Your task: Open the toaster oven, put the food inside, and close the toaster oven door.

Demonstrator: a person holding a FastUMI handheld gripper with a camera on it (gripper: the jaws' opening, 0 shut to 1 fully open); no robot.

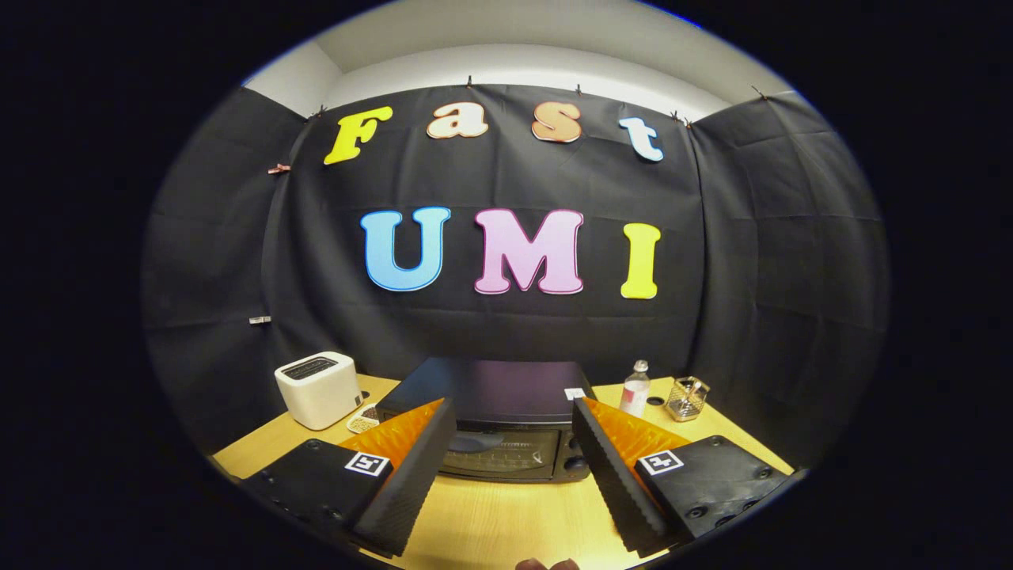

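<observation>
While the gripper (513, 467) hangs spread wide and holding nothing above the wooden table (506, 522), the toaster oven (495, 419) sits just ahead between its fingers, door shut. Both fingers hide the oven's front corners, and what lies behind its dark glass cannot be made out.

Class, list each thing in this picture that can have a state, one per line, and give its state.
Black toaster oven with glass door: door shut, standing on the table just beyond the fingers.
White two-slot toaster: upright; whether its slots hold anything cannot be told.
Clear plastic bottle with white cap: upright, capped.
Clear glass jar: upright, no lid on it.
Hand-held gripper: open, fingers spread wide, gripping nothing.
</observation>
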